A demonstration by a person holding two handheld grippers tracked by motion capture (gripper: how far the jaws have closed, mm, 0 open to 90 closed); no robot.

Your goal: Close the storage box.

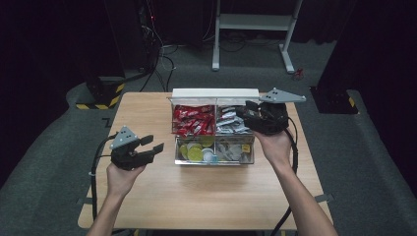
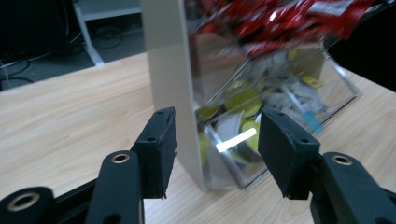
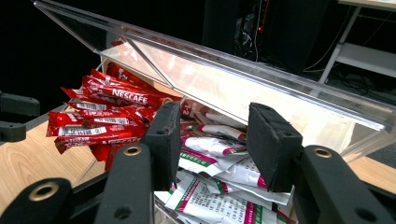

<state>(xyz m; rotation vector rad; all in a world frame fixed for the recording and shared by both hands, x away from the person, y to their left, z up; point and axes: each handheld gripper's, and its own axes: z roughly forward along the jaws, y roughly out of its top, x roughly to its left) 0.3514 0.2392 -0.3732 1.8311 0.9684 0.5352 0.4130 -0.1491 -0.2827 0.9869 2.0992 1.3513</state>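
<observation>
Clear plastic organiser box [image 1: 214,160] at frame centre of the high view, resting on the wooden table [image 1: 196,196], lid raised at its far edge. Four compartments: red Nescafé sticks [image 1: 193,119] upper left, white sachets [image 1: 230,124] upper right, yellow-green capsules [image 1: 194,151] lower left, mixed small packets [image 1: 235,151] lower right.

Right gripper [image 1: 248,115], right of centre in the high view, is held over the upper-right compartment, its jaws directed down and leftward at the white sachets. In the right gripper view, right gripper [image 3: 212,142] has its jaws parallel and moderately apart, nothing clasped between them; the white sachets [image 3: 219,186] with green and magenta print lie directly beyond the gap, red Nescafé sticks [image 3: 107,116] at frame left, and the transparent lid [image 3: 243,88] slants across the upper frame.

Left gripper [image 1: 152,145], at middle left of the high view, is held above the table just left of the box, apart from it. In the left gripper view, left gripper [image 2: 217,154] stands wide open and empty, framing the box's near corner [image 2: 224,154] and the yellow-green capsules [image 2: 243,100].
</observation>
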